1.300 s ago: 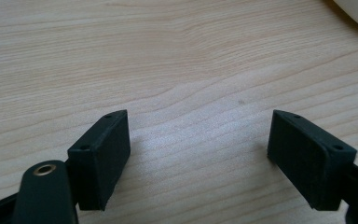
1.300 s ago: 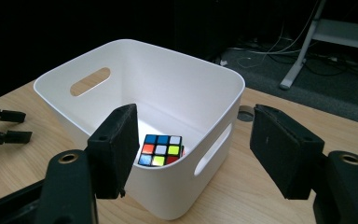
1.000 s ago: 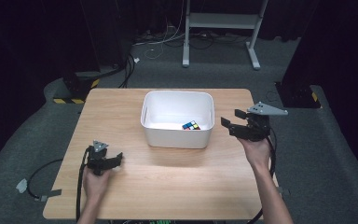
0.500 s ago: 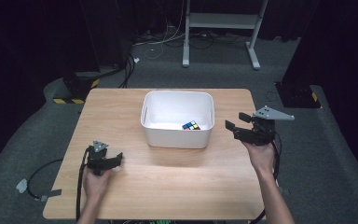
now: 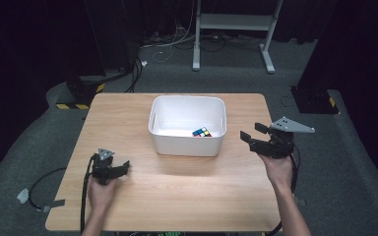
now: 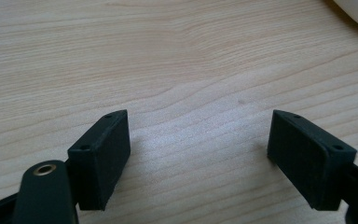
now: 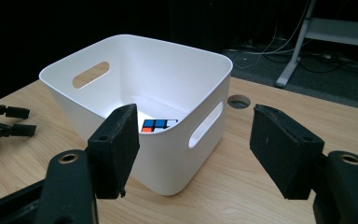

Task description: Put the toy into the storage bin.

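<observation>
Cube [image 5: 202, 132] with coloured squares lies on the floor of the white bin [image 5: 187, 145], tucked toward the near right corner, so it sits low behind the wall and can only be reached from above. In my right gripper view I see its blue, orange and white stickers [image 7: 157, 125] just over the rim. That bin stands in the middle of the wooden table [image 5: 128, 118], with a handle slot cut into each end wall, one of them facing my right gripper [image 5: 252, 135]. I hold that gripper in the air just beside the bin's right end, apart from it, with the jaws spread wide and nothing between them; they point at the bin, which I judge suits either a reach over the rim for the cube or a hold on the wall at the slot. My left gripper [image 5: 120, 168] rests low on the table near its front left, well apart from the bin, jaws also wide and empty over bare wood, kept out of the way
</observation>
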Demonstrator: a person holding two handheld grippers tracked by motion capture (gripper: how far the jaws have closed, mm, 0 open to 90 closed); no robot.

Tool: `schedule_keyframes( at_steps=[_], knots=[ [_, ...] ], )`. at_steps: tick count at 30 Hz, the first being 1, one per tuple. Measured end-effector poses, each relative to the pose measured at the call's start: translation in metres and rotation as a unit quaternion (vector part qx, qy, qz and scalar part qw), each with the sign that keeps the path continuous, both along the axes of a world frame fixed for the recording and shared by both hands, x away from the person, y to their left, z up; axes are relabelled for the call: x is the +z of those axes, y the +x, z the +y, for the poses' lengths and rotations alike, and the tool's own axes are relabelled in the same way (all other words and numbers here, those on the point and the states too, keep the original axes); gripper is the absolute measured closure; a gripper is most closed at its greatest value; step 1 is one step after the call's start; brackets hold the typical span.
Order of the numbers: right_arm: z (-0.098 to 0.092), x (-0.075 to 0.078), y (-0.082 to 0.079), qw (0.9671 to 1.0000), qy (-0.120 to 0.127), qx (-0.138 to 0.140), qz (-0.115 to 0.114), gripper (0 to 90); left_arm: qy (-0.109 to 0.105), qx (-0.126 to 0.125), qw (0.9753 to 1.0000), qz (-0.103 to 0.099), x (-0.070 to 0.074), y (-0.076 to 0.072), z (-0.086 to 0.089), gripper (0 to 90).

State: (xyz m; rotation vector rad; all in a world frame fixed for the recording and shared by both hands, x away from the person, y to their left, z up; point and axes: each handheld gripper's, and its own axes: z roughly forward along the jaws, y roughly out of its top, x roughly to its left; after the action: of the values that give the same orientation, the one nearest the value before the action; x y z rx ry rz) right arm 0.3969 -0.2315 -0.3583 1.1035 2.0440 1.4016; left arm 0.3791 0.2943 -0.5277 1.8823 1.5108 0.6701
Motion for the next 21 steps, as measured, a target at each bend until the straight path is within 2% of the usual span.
schedule_keyframes(
  at_steps=[21],
  knots=[
    [-0.008,-0.011,-0.013,1.0,0.009,0.0,0.002,32.7,0.0,0.0,1.0,0.0,0.0,0.0,0.0,21.2]
  ],
)
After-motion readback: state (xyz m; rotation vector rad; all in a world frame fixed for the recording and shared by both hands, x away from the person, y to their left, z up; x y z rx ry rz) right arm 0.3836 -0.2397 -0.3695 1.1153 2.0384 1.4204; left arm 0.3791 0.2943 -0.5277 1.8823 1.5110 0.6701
